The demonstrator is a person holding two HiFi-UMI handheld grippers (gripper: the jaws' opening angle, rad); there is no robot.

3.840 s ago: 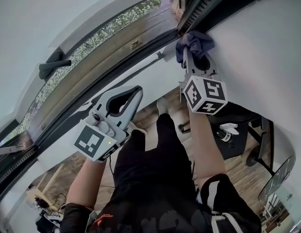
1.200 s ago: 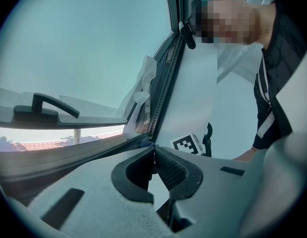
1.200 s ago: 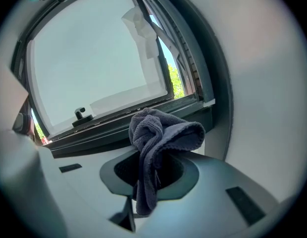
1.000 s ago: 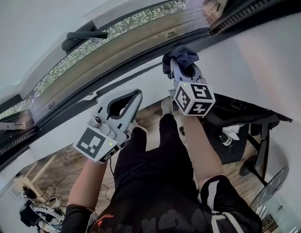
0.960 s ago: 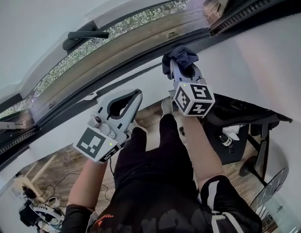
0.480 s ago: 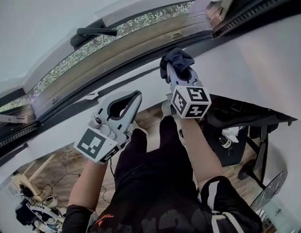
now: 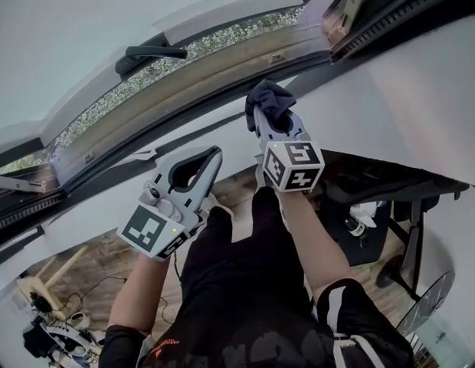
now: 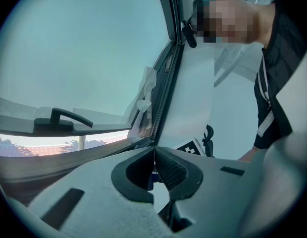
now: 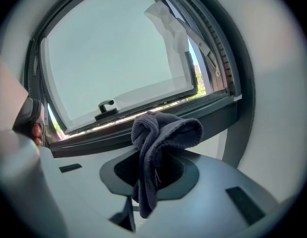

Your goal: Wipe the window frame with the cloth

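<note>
The right gripper is clamped on the dark cloth, which bunches above its jaws. The cloth sits against the lower rail of the window frame, though no view settles whether it actually presses there.

The rail runs long from lower left to upper right in the head view. The cloth is near its right-hand end, so the unwiped length appears to lie to the left, and the next stroke would run along that axis.

The left gripper hangs lower, apart from the frame, and is the farther of the two from the cloth.

In the right gripper view, the right gripper pinches the cloth at its middle, with a tail hanging below (the head view hides both details). The frame and the window handle lie straight ahead. In the left gripper view, the left gripper has its jaws pressed together on nothing.
</note>
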